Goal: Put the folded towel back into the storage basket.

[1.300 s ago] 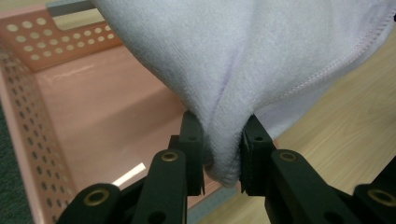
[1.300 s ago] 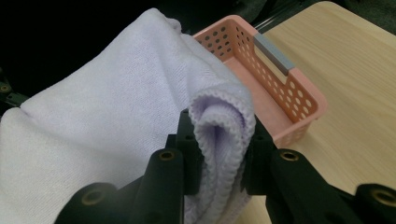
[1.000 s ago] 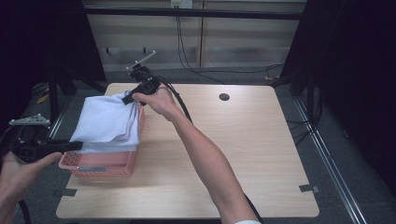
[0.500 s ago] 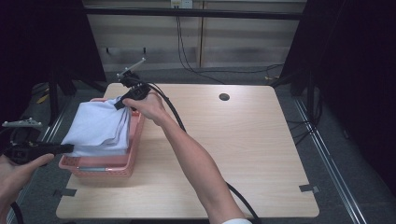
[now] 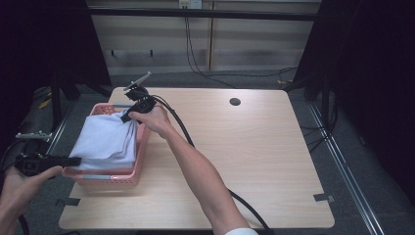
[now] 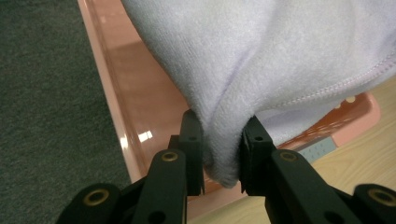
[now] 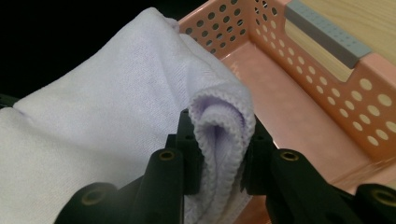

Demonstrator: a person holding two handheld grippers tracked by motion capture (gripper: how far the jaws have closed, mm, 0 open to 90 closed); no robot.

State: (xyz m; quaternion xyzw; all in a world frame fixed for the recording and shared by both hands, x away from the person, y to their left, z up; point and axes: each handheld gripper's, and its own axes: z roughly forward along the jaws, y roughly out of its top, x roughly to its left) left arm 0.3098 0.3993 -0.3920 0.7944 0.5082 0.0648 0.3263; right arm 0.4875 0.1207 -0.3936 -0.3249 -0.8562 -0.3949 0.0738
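Observation:
A folded pale lilac towel [image 5: 108,139] hangs over a pink perforated basket [image 5: 111,176] at the table's left edge. My left gripper [image 5: 73,160] holds the towel's near corner from the left; in the left gripper view its jaws pinch a thick fold of towel [image 6: 261,60] above the basket floor [image 6: 140,84]. My right gripper [image 5: 128,116] grips the far corner; in the right gripper view a rolled hem of towel [image 7: 219,116] sits squeezed between the jaws, over the basket [image 7: 327,88]. Both grippers are shut on the cloth.
The wooden table [image 5: 259,147] lies bare to the right of the basket, with a round cable hole [image 5: 235,102] near its far edge. A black cable [image 5: 181,128] trails from the right gripper along the forearm. Dark floor lies left of the table.
Both grippers have sunk with the towel, which has dropped lower into the basket. The right hand also shifted slightly toward the near side.

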